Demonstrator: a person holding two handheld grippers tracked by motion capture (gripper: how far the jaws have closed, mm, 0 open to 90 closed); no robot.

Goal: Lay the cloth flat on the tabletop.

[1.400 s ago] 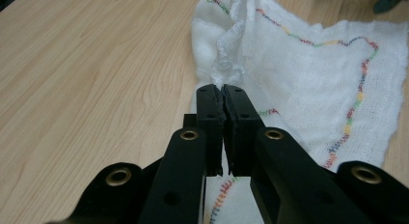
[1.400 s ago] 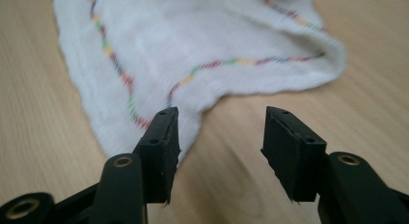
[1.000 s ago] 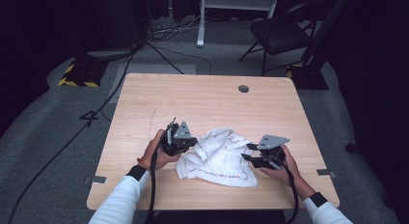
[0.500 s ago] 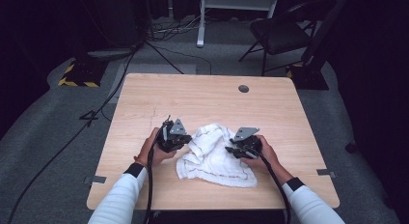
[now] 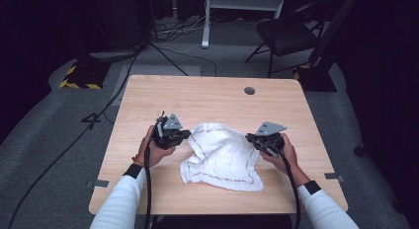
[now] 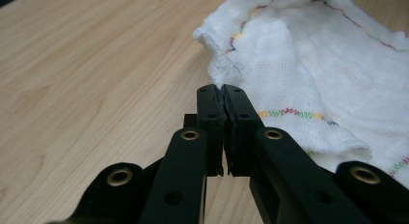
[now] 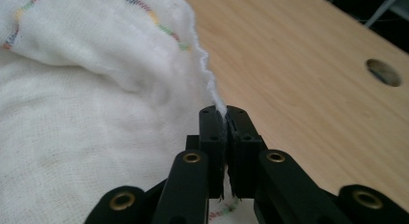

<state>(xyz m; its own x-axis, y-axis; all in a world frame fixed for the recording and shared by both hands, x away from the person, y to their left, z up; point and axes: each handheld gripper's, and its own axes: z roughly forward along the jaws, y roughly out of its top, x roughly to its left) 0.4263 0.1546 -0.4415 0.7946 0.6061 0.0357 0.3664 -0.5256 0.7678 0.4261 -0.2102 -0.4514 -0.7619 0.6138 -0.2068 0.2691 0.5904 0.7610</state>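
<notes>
My left claw point(image 5: 184, 135) is clenched on the left edge of the white cloth point(image 5: 222, 157), a pinch of its fabric caught between the closed jaws in the left gripper view. My right claw point(image 5: 253, 139) has just been closing, and its jaws now grip the thin frayed hem on the cloth's right side, the fabric showing between the tips in the right gripper view. The cloth, stitched along its border with coloured thread, lies rumpled on the wooden worktop point(image 5: 207, 98) between my two hands, toward the near half. A round hole point(image 5: 249, 91) sits in the worktop farther off.
</notes>
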